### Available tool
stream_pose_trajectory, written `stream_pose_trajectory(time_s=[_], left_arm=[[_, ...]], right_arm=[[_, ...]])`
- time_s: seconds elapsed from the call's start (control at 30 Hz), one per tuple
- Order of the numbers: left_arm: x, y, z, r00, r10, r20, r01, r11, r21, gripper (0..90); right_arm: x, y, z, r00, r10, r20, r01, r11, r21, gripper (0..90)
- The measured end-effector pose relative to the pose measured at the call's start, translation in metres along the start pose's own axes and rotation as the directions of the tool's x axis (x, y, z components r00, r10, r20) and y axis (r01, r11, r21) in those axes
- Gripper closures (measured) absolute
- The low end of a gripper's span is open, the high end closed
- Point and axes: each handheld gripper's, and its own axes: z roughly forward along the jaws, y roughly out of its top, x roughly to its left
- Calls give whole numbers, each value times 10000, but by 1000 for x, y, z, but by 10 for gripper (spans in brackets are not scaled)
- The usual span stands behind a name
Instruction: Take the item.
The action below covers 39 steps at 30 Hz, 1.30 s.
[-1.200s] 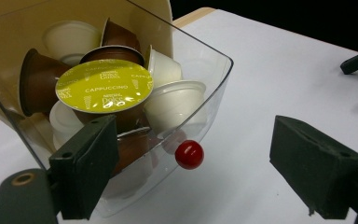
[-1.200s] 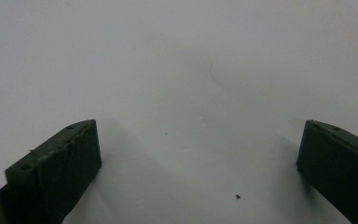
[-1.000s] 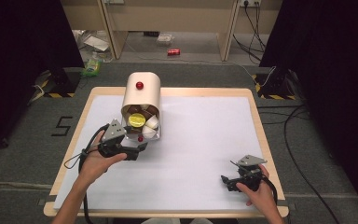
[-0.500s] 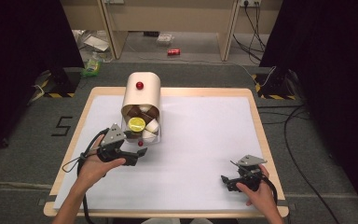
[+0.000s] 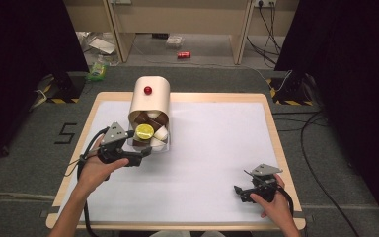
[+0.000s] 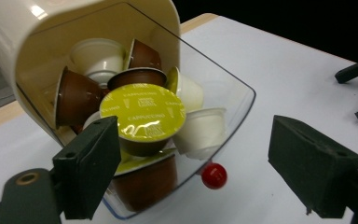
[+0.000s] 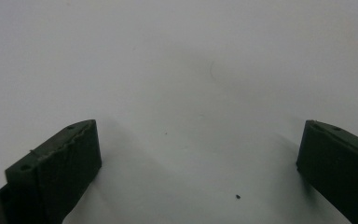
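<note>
A cream capsule container (image 5: pixel 149 101) lies on its side at the back left of the white table (image 5: pixel 217 143), with a red knob (image 5: pixel 148 90) on top. Its clear front (image 6: pixel 223 100) holds several coffee capsules: a green-lidded one (image 6: pixel 142 114) in front, with white (image 6: pixel 200 133) and brown (image 6: pixel 74 98) ones around it. A second red knob (image 6: pixel 214 175) sits on the clear front's lower edge. My left gripper (image 5: pixel 140 157) (image 6: pixel 198 140) stands open just in front of the capsules, touching none. My right gripper (image 5: pixel 239 192) (image 7: pixel 198 149) rests open over bare table at the front right.
In the left gripper view the right gripper's jaws show far off at the right edge (image 6: pixel 354 72). Beyond the table's far edge, a red can (image 5: pixel 183 55) and a green packet (image 5: pixel 97 69) lie on the floor. Cables (image 5: pixel 306 133) run along the right side.
My left gripper has drawn back a little from the container's mouth, toward the person. The right gripper has stayed put.
</note>
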Motion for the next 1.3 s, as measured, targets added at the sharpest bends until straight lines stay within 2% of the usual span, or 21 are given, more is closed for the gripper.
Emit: stream_pose_trajectory(time_s=[0.23,0.5,0.67,0.73,0.77,0.83,0.87,0.93,1.13,1.3], left_arm=[[7,11,9,9995,-21,-301,22,10000,39,186],[15,15,28,9971,72,-756,-34,9987,511,236],[18,14,35,9969,55,-779,-1,9975,701,244],[19,13,37,9969,68,-780,-6,9968,794,269],[20,12,39,9976,25,-692,34,9963,858,315],[21,11,39,9980,34,-624,21,9961,879,332],[22,11,38,9983,-1,-584,50,9965,840,376],[21,11,37,9978,41,-658,11,9968,794,379],[20,12,35,9987,-3,-500,37,9977,675,383],[17,18,26,9989,150,-448,-126,9985,537,383]], right_arm=[[0,0,0,10000,-1,0,1,10000,-3,2],[0,0,0,10000,2,-3,-2,10000,-1,2],[0,0,0,10000,1,-4,-1,10000,-1,2],[0,0,0,10000,3,-4,-3,10000,-1,2],[0,0,0,10000,-13,-1,13,10000,4,2],[0,0,0,10000,-8,-1,8,10000,2,2],[0,0,0,10000,-10,-1,10,10000,3,2],[0,0,0,10000,-10,0,10,10000,3,2],[0,0,0,10000,-11,-1,11,10000,5,2],[0,0,0,10000,-8,-2,8,10000,4,2]])
